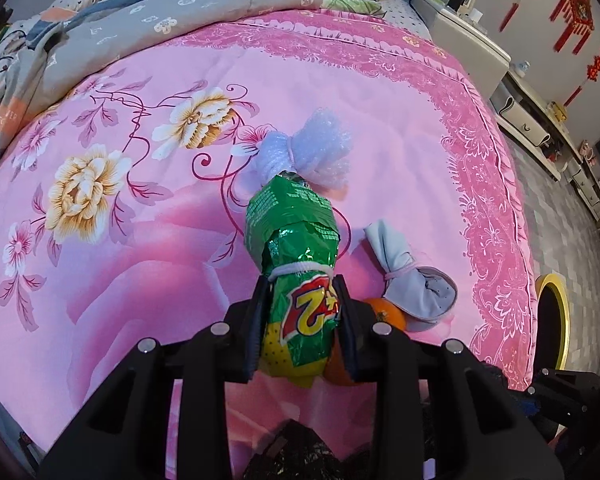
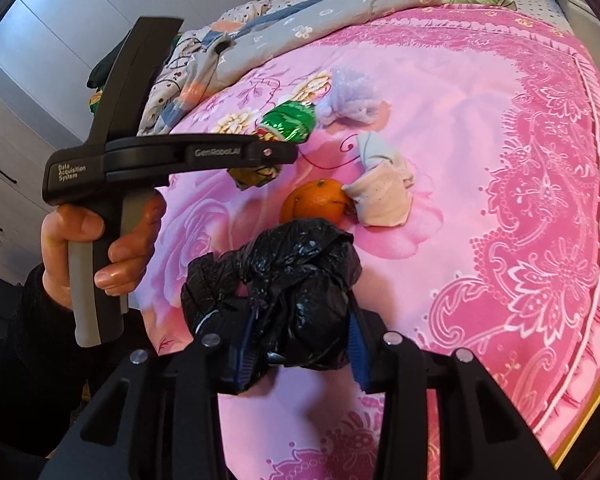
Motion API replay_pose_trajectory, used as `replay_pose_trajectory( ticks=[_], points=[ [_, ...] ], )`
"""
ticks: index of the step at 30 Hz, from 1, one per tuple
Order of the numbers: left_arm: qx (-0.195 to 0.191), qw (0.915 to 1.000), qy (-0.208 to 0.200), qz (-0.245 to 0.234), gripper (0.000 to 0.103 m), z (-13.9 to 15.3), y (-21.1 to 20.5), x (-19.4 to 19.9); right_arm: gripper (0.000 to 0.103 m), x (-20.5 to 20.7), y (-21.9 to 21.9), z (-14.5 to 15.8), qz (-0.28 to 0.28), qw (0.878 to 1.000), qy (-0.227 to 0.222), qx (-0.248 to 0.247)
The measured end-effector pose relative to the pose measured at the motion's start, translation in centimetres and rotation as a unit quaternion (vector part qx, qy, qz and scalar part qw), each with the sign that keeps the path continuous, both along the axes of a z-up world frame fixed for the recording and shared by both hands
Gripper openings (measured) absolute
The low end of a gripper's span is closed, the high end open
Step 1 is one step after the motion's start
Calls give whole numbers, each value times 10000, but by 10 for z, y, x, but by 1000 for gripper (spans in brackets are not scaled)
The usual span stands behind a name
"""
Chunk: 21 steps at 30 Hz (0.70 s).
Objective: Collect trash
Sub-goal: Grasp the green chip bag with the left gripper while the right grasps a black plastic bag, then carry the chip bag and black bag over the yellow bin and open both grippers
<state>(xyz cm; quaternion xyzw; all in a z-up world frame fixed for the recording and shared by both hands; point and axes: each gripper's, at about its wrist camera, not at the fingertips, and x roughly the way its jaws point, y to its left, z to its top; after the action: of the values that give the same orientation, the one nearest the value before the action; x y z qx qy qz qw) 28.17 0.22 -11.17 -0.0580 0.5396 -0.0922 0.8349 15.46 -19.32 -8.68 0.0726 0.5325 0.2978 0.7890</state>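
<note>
The left gripper [image 1: 302, 320] clamps the crumpled green foil snack wrapper [image 1: 296, 248], hiding its lower end; its long axis points away over the pink floral bedspread [image 1: 120, 280], above the round orange tangerine [image 2: 316, 202]. The right gripper [image 2: 300, 344] pinches a bunched black plastic bag [image 2: 288, 280] nearer than the tangerine

The green snack bag [image 1: 296, 280] is hiding most of the orange [image 1: 386, 314] in the left wrist view, so only a small piece is peeking out. The bag's bottom end is sitting behind the gripper's black frame. In the right wrist view, the black trash bag [image 2: 284, 292] is covering the lower edge of the orange [image 2: 316, 202], and the left gripper [image 2: 260, 160] is crossing over the snack bag's middle [image 2: 290, 122]. The person's sleeve [image 2: 16, 360] is running off the picture's left edge.
</note>
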Motion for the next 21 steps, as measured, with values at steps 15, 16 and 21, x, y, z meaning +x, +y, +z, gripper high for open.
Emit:
replay_pose_trajectory(
  ticks=[15,16,21],
  points=[
    [-4,9987,-499,-82,30,65,-12,-41,36,-27,-44,54,-505,9970,-565,161],
    [-15,9986,-526,-100,30,68,-13,-44,36,-29,-46,57,-531,9967,-599,167],
    [-92,9975,-659,-217,30,87,-25,-59,36,-41,-67,73,-697,9946,-741,213]
  ],
)
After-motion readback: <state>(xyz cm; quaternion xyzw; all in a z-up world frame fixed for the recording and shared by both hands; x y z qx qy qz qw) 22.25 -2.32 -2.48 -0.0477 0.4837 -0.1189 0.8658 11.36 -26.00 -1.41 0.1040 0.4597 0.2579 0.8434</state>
